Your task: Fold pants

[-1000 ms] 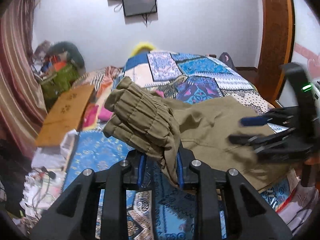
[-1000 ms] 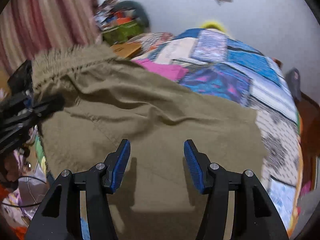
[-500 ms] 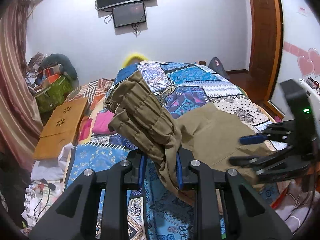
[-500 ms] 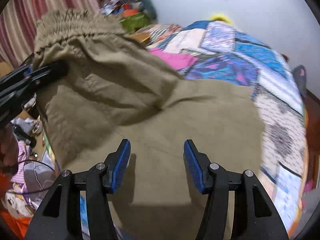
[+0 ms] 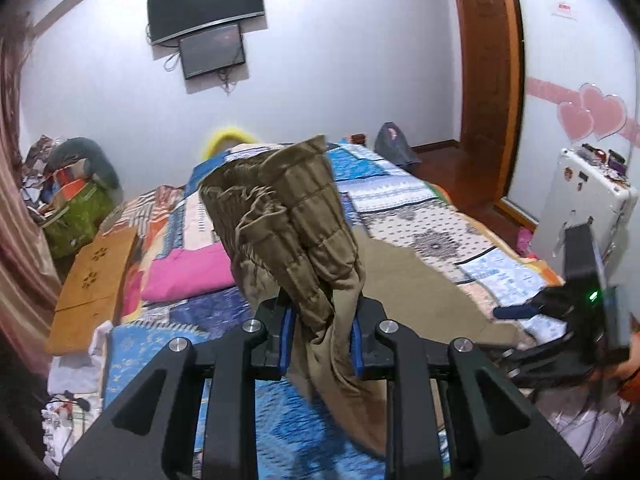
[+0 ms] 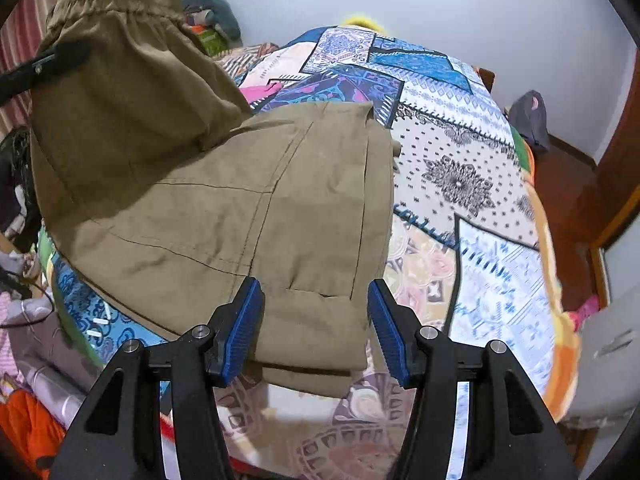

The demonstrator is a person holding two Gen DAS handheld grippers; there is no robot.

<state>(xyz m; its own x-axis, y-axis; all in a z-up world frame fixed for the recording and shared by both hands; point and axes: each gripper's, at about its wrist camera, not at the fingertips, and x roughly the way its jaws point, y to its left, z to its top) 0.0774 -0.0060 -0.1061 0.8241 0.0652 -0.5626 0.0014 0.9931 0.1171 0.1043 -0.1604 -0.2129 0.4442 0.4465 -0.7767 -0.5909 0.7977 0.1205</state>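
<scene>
Olive-brown pants (image 6: 224, 200) lie on a patchwork bedspread (image 6: 460, 168). My left gripper (image 5: 322, 334) is shut on the pants' elastic waistband (image 5: 288, 216) and holds it raised above the bed, so the cloth hangs down from the jaws. In the right wrist view the lifted waistband (image 6: 116, 4) is at the top left with the left gripper's finger (image 6: 44, 64) on it. My right gripper (image 6: 316, 328) is open, just above the near end of the pants, with both blue pads clear of the cloth. It also shows in the left wrist view (image 5: 516, 328) at the right.
A pink cloth (image 5: 188, 272) lies on the bed's left side. A wooden board (image 5: 96, 268) and a green bag (image 5: 76, 216) are left of the bed. A white appliance (image 5: 584, 208) and a wooden door (image 5: 488, 60) are at the right. Clutter and cables (image 6: 24, 292) lie at the left.
My left gripper has lifted the waistband higher and drawn it back, so more cloth hangs from it. The right gripper stays open and has drawn back to the pants' near end.
</scene>
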